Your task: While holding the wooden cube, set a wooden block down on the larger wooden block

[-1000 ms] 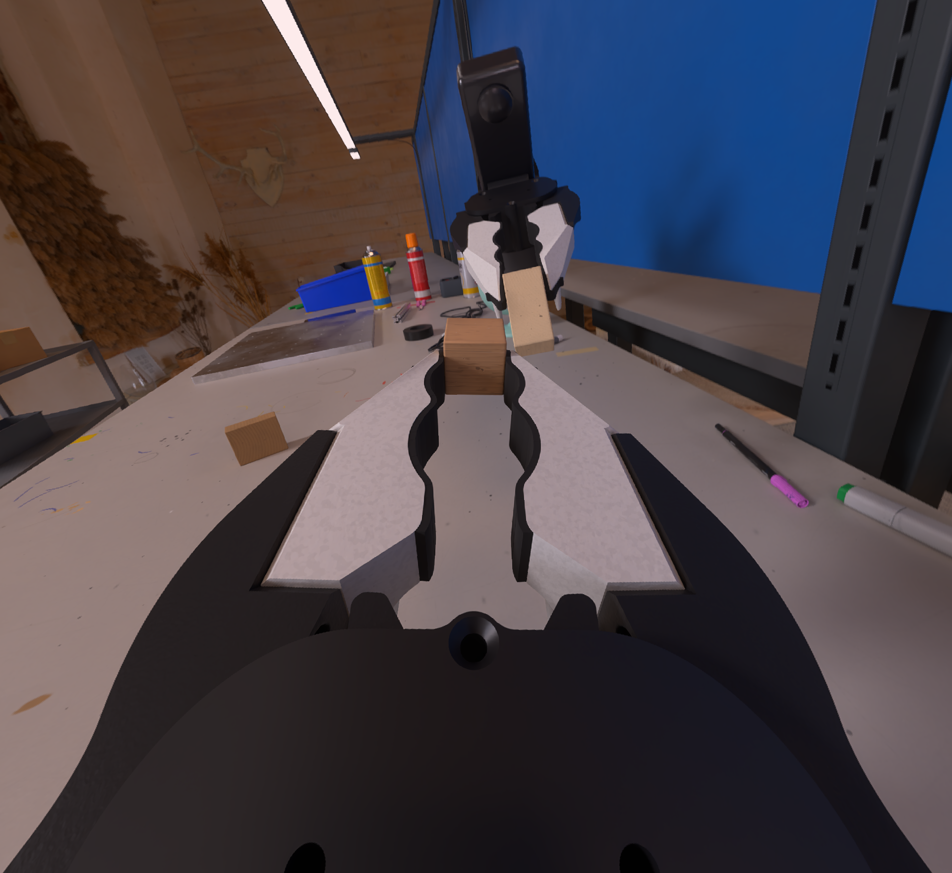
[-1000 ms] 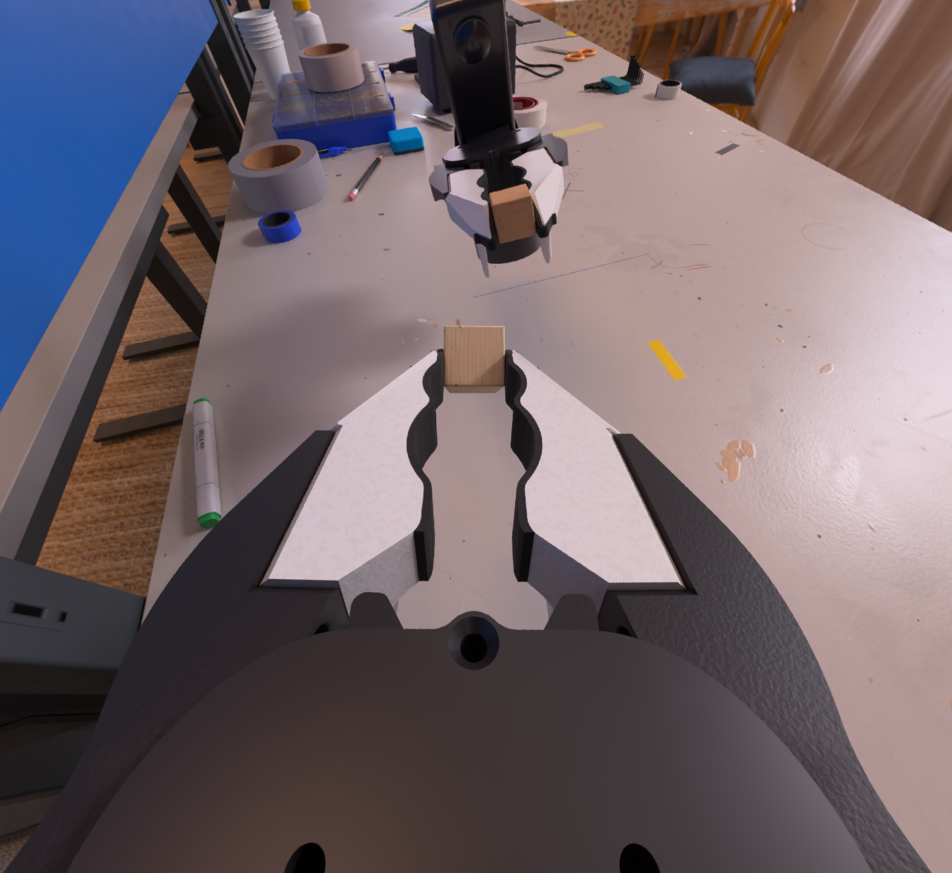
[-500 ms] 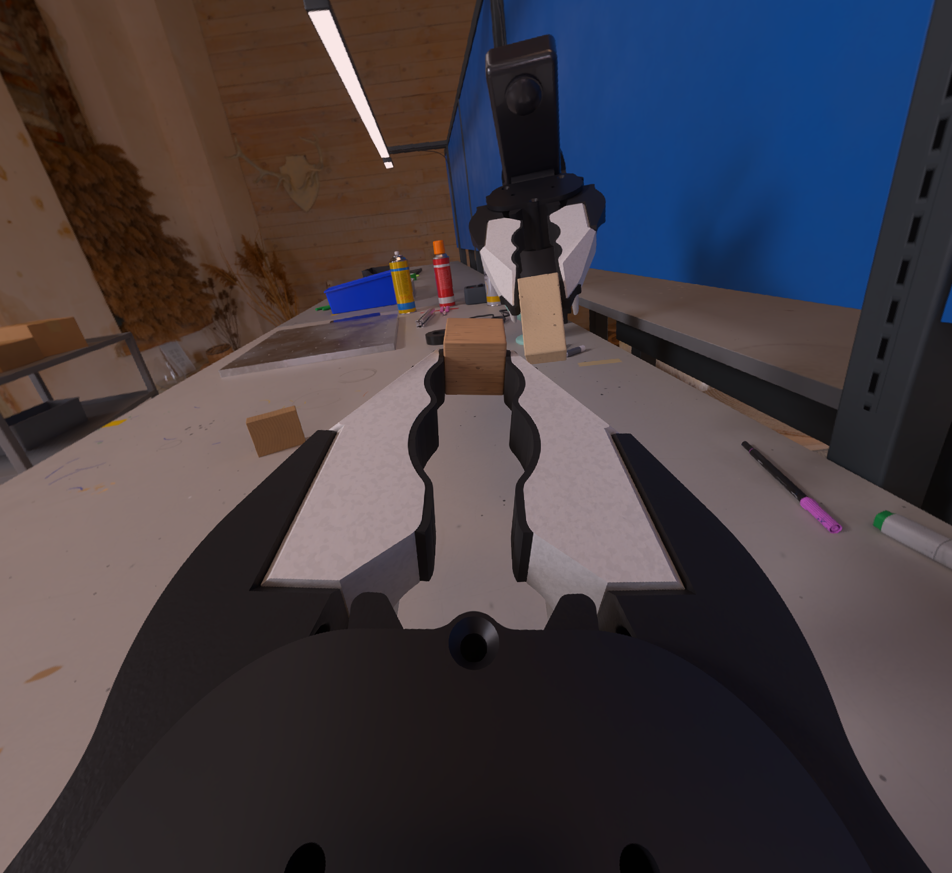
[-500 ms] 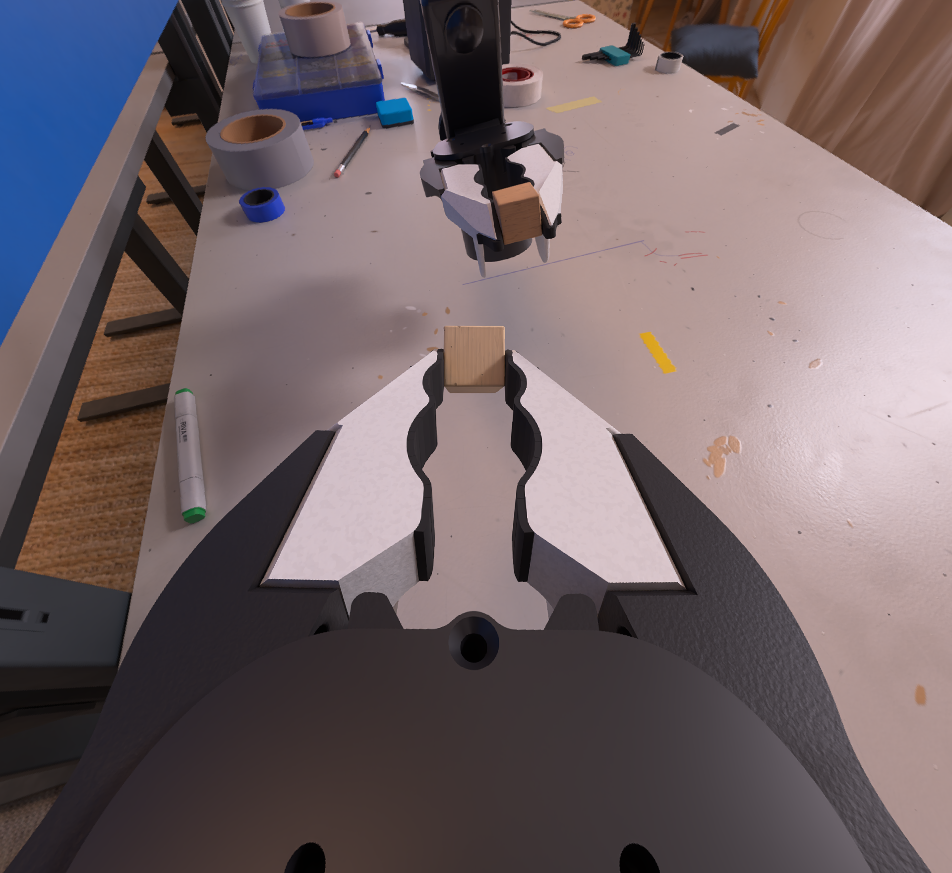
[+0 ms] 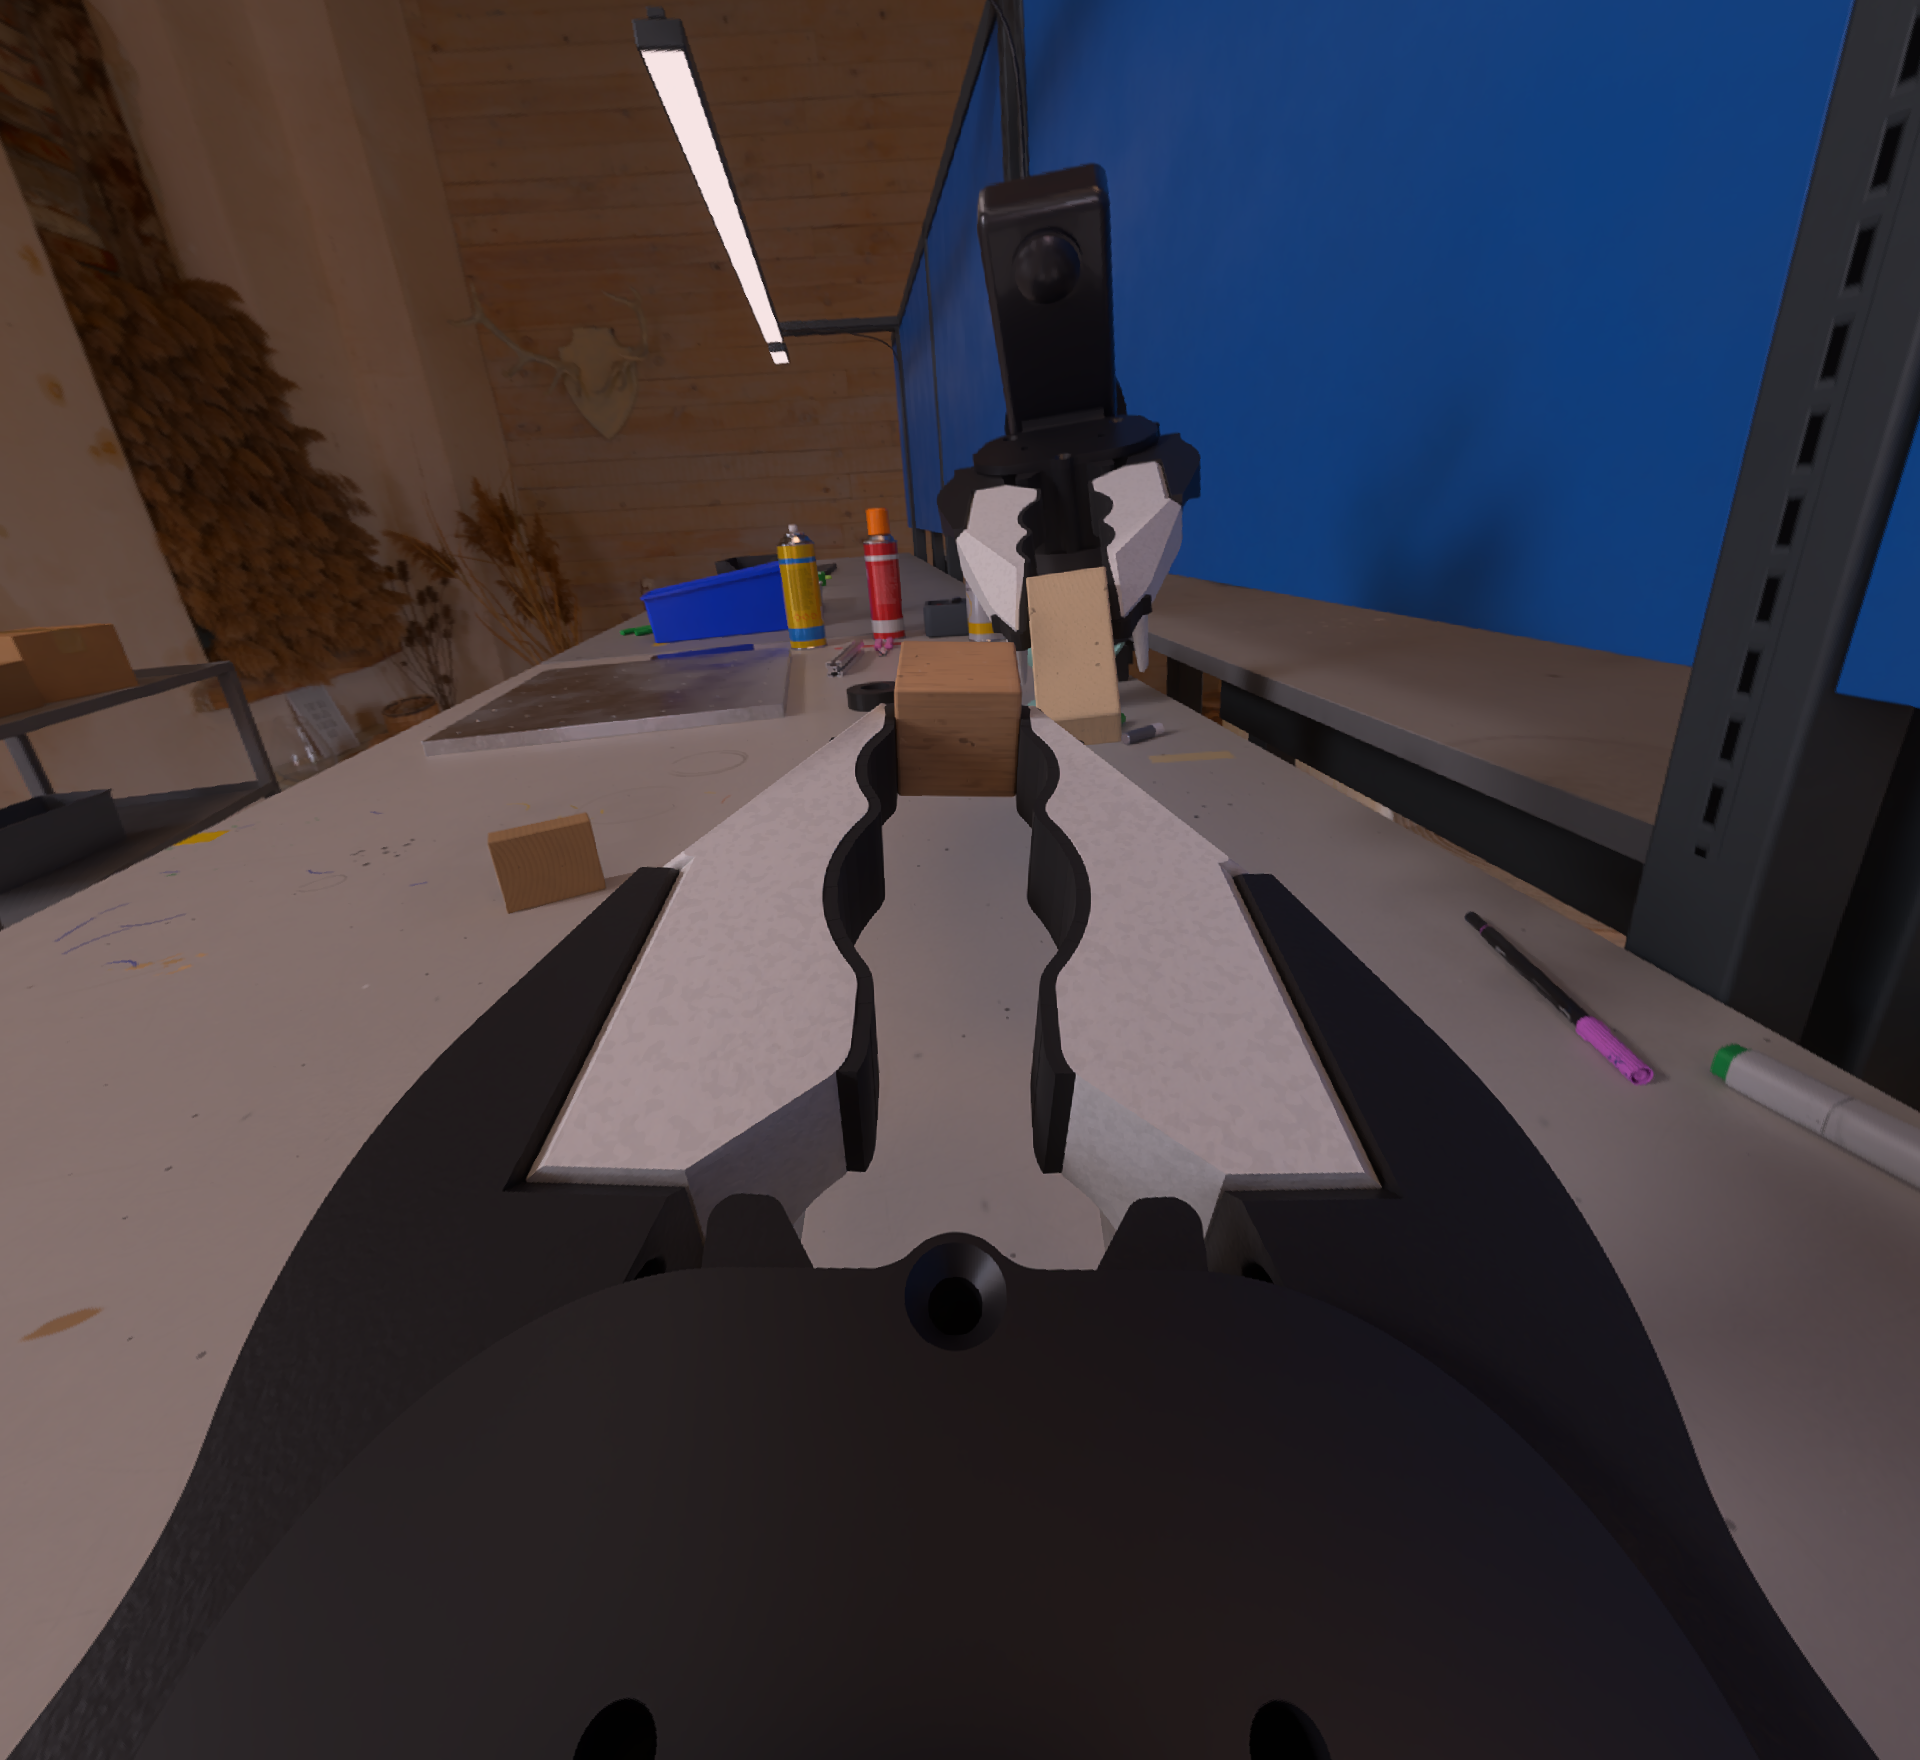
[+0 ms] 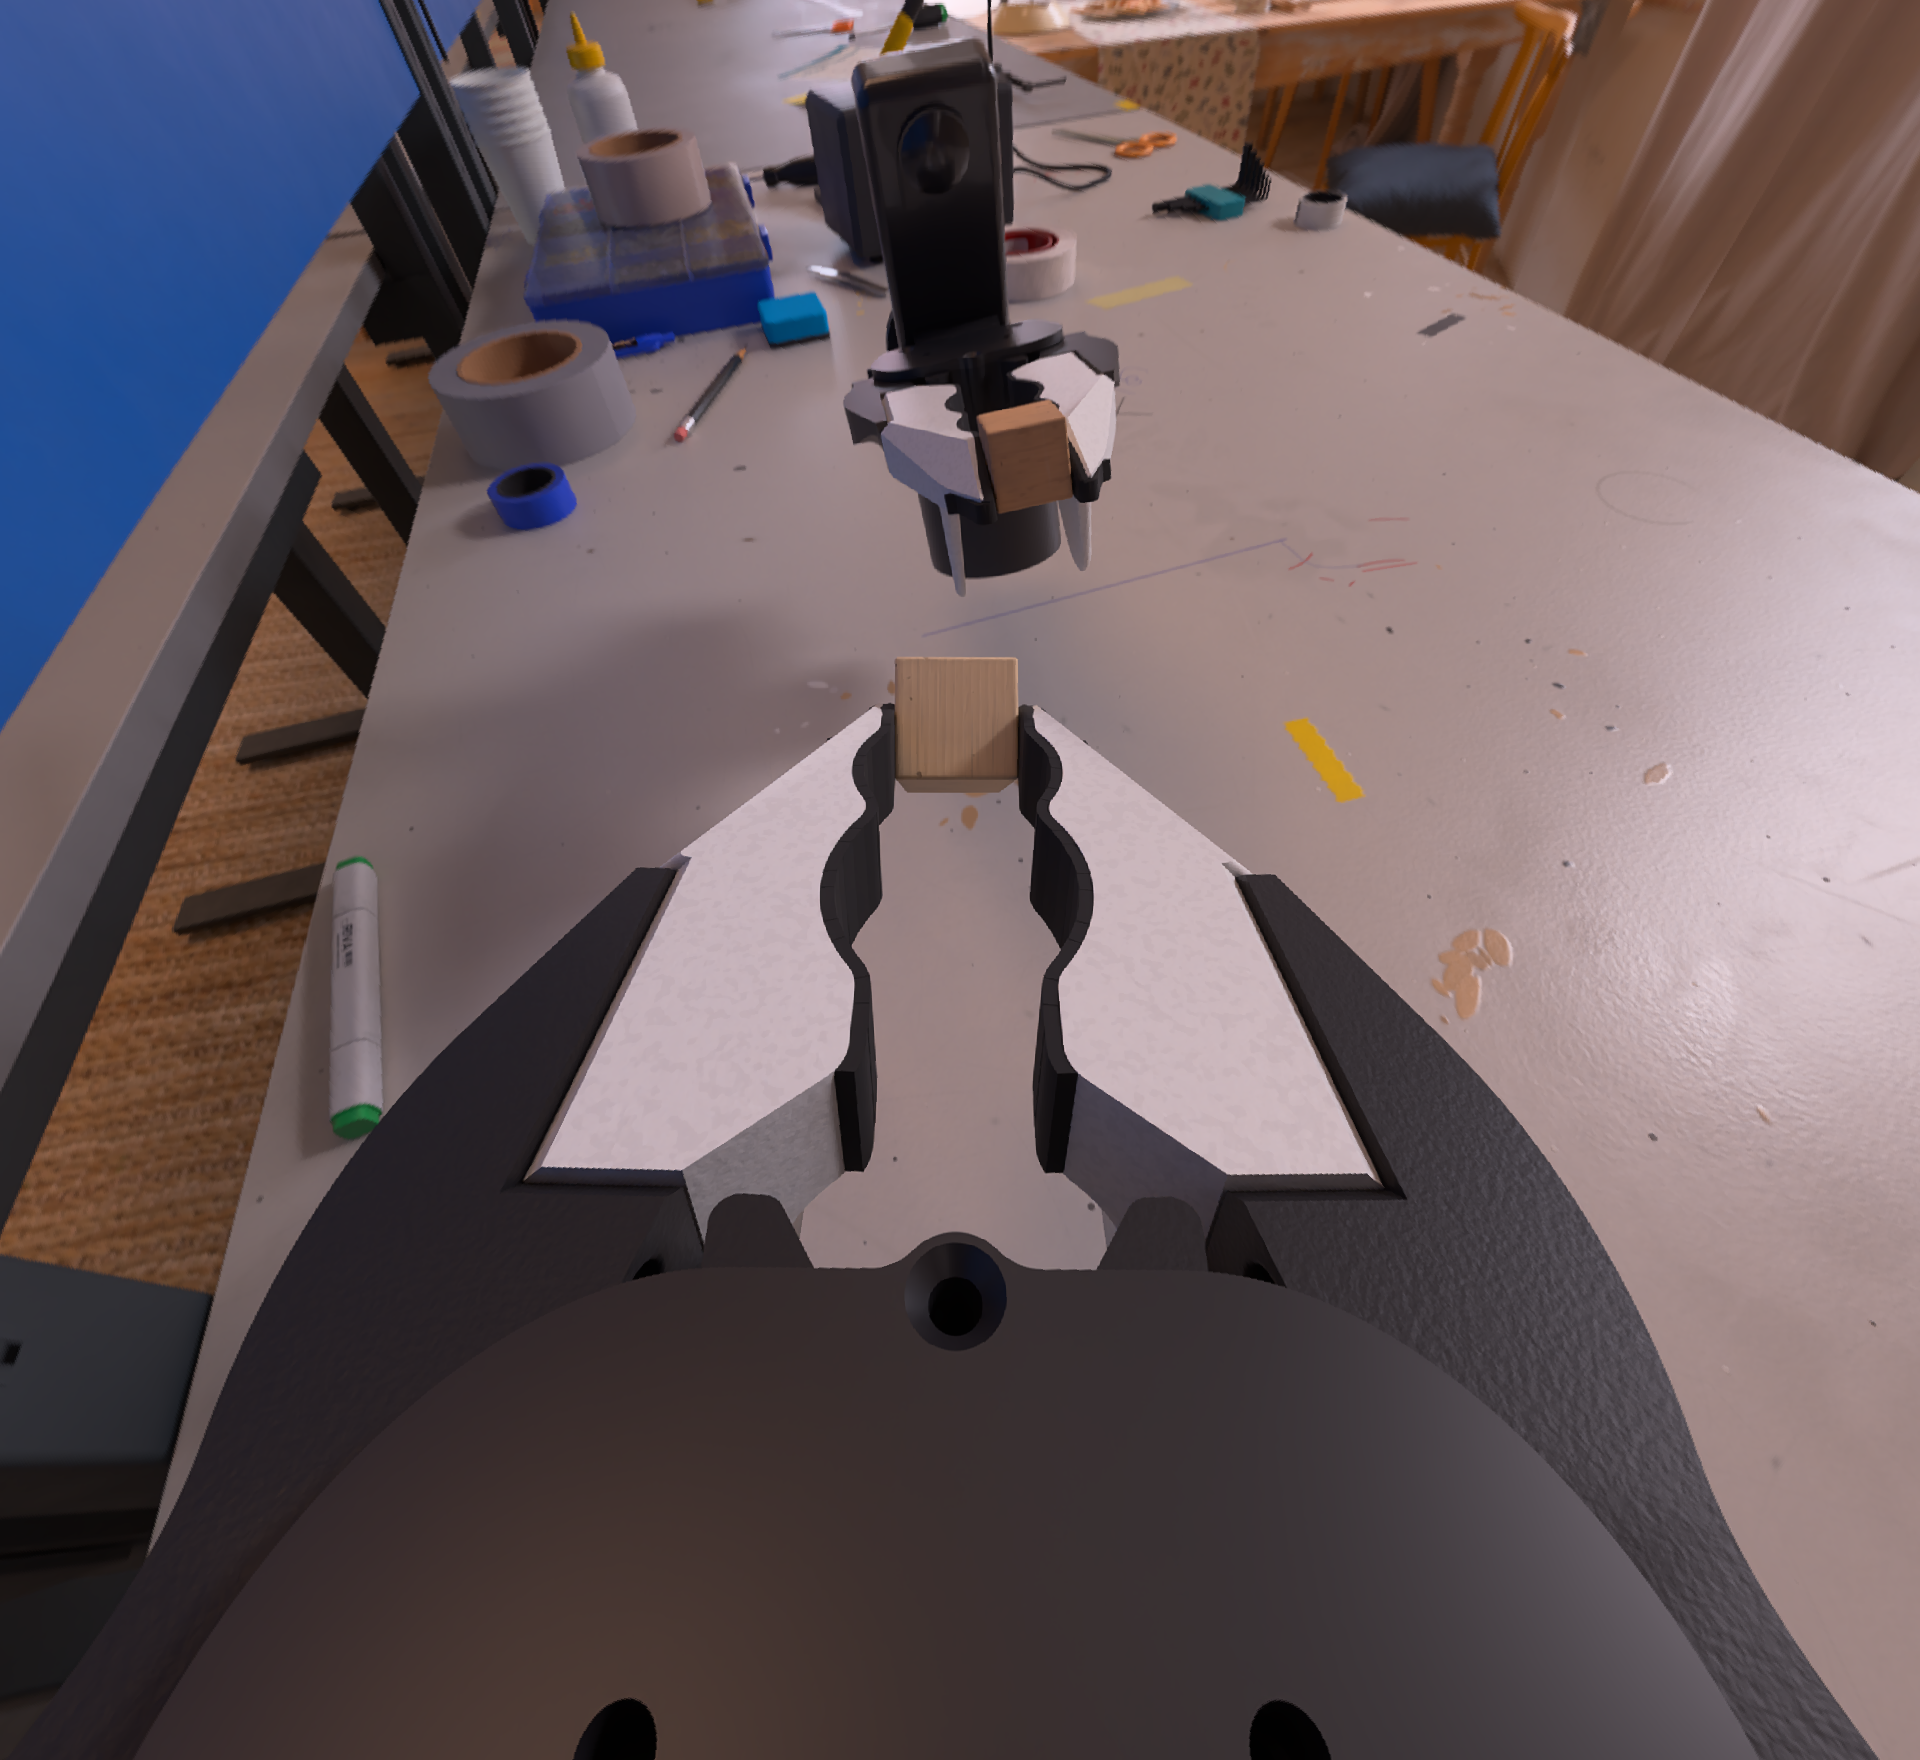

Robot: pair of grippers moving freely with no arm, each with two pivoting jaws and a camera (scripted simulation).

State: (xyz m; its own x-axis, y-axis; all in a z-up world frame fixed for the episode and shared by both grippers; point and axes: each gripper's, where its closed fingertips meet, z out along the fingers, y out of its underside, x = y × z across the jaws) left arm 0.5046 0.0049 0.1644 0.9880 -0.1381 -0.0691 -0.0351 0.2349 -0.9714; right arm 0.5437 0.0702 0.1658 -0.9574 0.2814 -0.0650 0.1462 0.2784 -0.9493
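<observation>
Wood filled both sets of tongs; the left gripper [image 5: 956, 723] was clamped on the wooden cube [image 5: 956, 718], its black fingertips pressed against the cube's two side faces, and the cube was carried clear above the grey workbench [image 5: 260, 1035]; the right gripper [image 6: 956, 723] was closed in the same way on a paler wooden block [image 6: 956, 721], held by its sides at the very tips of the fingers. From the left wrist view the right gripper [image 5: 1070, 640] hung farther down the bench with its fingers pointing downward; its pale block [image 5: 1072, 640] stood tall and slightly tilted, the lower end close to the bench surface, though whether it touched could not be told, as the cube hid part of it. From the right wrist view the left gripper [image 6: 1023, 463] floated above the bench, facing the camera, with the darker cube [image 6: 1023, 458] between its fingers. The larger wooden block [image 5: 545, 860] lay flat on the bench, left of the left gripper and well apart from both held pieces; nothing rested on it. A purple-capped pen [image 5: 1558, 1004] and a green-capped marker [image 5: 1808, 1102] lay to the right near the dark shelf upright; two spray cans [image 5: 800, 588] and a blue bin [image 5: 717, 604] stood at the far end; rolls of grey tape [image 6: 530, 391] and blue tape [image 6: 532, 495] sat by the blue panel.
</observation>
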